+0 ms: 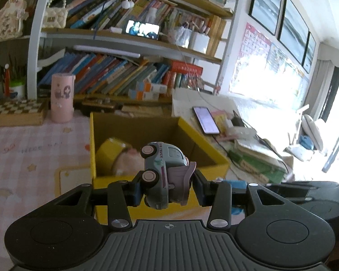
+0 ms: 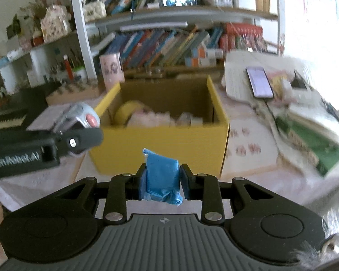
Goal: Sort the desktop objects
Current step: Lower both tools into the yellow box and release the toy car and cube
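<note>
My left gripper (image 1: 167,186) is shut on a small grey-blue toy truck (image 1: 163,169) with pink wheels, held nose up just above the near rim of the yellow cardboard box (image 1: 211,146). In the right wrist view that same gripper (image 2: 85,133) shows at the left with the toy truck (image 2: 81,115) beside the box's left wall. My right gripper (image 2: 162,177) is shut on a blue plastic-wrapped packet (image 2: 161,176), in front of the yellow box (image 2: 158,146). Inside the box lie a yellow tape roll (image 2: 124,111) and pale pink soft items (image 2: 151,117).
A pink cylinder (image 1: 62,97) and a checkered board (image 1: 15,110) stand left of the box. Stacked papers with a lit phone (image 1: 205,119) and green books (image 2: 311,140) lie to the right. Bookshelves (image 1: 124,72) fill the back. A pink gingham cloth (image 1: 34,149) covers the desk.
</note>
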Demonstrator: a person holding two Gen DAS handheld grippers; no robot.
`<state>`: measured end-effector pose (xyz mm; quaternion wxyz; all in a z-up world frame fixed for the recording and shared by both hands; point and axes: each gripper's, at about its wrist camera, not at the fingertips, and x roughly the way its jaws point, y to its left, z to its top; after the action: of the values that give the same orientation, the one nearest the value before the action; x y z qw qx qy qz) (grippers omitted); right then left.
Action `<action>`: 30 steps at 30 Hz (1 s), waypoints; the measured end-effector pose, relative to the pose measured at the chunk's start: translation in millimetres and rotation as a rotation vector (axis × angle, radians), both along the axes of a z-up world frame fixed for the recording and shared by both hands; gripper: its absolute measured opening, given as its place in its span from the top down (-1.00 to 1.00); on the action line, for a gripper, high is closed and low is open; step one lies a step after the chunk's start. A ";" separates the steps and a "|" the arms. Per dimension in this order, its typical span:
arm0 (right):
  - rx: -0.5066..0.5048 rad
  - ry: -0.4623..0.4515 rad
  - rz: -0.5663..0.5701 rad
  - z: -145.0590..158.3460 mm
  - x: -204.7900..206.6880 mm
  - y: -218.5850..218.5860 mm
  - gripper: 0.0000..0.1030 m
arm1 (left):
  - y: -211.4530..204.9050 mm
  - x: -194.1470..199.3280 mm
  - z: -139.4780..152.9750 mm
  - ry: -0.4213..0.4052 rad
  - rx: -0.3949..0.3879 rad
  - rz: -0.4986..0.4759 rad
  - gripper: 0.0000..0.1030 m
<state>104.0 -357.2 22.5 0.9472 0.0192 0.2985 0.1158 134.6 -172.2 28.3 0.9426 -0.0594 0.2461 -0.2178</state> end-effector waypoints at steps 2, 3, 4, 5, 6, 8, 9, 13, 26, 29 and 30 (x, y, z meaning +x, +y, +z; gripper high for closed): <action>-0.002 -0.030 0.017 7.3 14.7 -5.9 0.46 | -6.1 9.7 2.9 -0.013 0.000 0.016 0.15; -0.005 -0.044 0.024 10.3 22.6 -8.7 0.46 | -8.4 14.0 4.0 -0.017 0.001 0.023 0.15; -0.008 -0.054 0.031 12.7 30.3 -11.2 0.46 | -10.6 18.6 5.1 -0.022 0.002 0.033 0.15; -0.011 -0.061 0.037 14.4 37.6 -13.3 0.46 | -13.1 23.8 5.9 -0.026 0.005 0.043 0.15; -0.015 -0.067 0.046 15.7 45.1 -15.1 0.46 | -14.8 27.4 6.0 -0.029 0.006 0.050 0.15; -0.029 -0.076 0.071 17.5 59.7 -16.9 0.46 | -18.2 36.9 6.6 -0.032 0.008 0.067 0.15; -0.038 -0.080 0.084 17.7 66.4 -17.0 0.46 | -19.4 40.6 6.6 -0.033 0.010 0.073 0.15; -0.085 -0.085 0.147 15.8 93.6 -13.7 0.46 | -26.7 60.6 7.0 -0.038 0.028 0.091 0.15; -0.330 0.118 0.457 -20.5 183.3 3.2 0.46 | -46.6 112.6 -27.4 0.093 0.157 0.053 0.15; -0.367 0.158 0.498 -30.7 194.5 6.7 0.46 | -48.8 116.8 -37.6 0.129 0.182 0.051 0.15; -0.381 0.166 0.510 -33.7 196.5 8.0 0.46 | -49.6 117.9 -41.5 0.143 0.193 0.048 0.15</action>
<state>300.5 -349.2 -11.1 0.8467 -0.2242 0.3861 0.2893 252.4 -221.7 -13.2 0.9288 0.0102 0.3312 -0.1658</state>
